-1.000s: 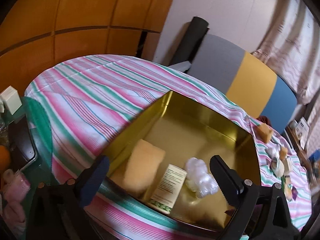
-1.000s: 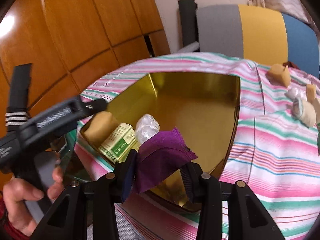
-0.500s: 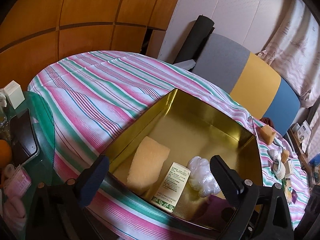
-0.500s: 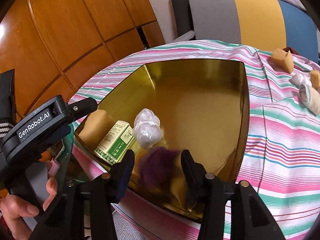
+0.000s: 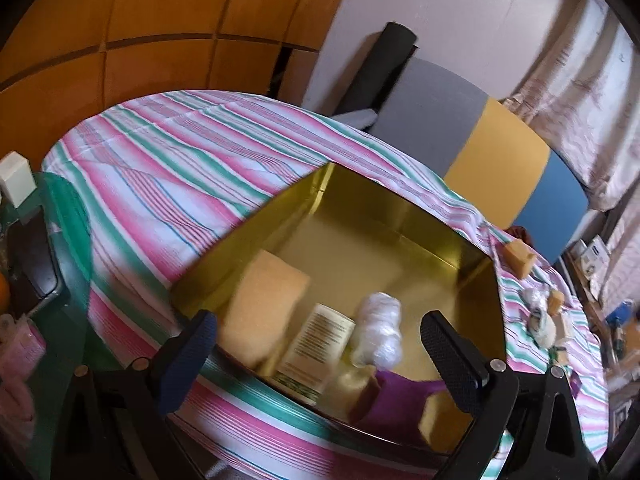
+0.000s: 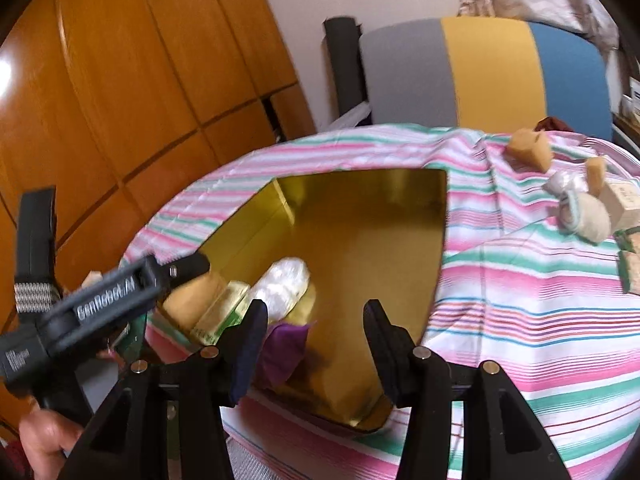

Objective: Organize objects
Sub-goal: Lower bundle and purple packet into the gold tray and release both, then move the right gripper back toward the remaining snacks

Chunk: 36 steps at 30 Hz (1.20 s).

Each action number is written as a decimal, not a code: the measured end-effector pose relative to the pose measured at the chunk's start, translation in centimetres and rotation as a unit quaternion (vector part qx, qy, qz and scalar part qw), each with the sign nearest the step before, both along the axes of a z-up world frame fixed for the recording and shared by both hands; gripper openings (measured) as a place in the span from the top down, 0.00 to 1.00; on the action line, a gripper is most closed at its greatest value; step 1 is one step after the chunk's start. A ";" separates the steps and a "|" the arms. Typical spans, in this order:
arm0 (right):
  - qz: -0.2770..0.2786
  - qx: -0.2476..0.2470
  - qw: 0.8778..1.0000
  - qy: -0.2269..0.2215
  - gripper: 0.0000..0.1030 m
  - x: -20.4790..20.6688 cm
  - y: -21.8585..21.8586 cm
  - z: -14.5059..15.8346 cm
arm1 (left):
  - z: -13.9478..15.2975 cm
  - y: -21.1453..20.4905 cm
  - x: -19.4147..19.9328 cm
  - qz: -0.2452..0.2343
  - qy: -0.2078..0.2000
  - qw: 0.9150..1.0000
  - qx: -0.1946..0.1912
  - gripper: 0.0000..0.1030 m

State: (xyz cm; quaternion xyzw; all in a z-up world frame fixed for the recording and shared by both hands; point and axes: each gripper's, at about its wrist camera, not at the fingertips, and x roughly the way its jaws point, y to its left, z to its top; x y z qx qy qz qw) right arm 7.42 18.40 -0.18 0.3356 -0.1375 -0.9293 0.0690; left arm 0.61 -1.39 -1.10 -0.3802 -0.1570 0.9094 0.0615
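A gold tin box [image 5: 384,220] [image 6: 372,216] sits open on the striped tablecloth. In it lie a yellow sponge [image 5: 264,304] [image 6: 190,300], a green-and-cream carton [image 5: 316,350] [image 6: 222,314], a clear plastic bundle [image 5: 378,330] [image 6: 282,286] and a purple cloth [image 5: 400,400] [image 6: 284,346]. My left gripper [image 5: 320,364] is open and empty over the near edge of the tin. My right gripper [image 6: 316,346] is open and empty above the purple cloth. The left gripper's body [image 6: 100,304] shows in the right wrist view.
Several loose items lie on the cloth right of the tin: sponge blocks [image 6: 530,150], a rolled white bundle [image 6: 586,218], small cartons [image 6: 630,264]. A grey, yellow and blue panel [image 6: 480,72] stands behind. A glass table edge with clutter [image 5: 32,264] is at left.
My right gripper opened and let the purple cloth fall into the tin, then drew back. The left gripper stayed open and shifted a little.
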 end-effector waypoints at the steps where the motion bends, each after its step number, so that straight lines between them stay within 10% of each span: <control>1: -0.006 -0.001 1.000 0.004 0.51 0.2 0.3 0.2 | 0.1 0.4 0.2 -0.007 0.003 1.000 -0.002 0.01; 36: -0.245 0.018 0.965 -0.097 0.51 7.0 21.7 -5.3 | 1.4 12.9 6.5 -0.244 0.018 0.969 -0.021 0.00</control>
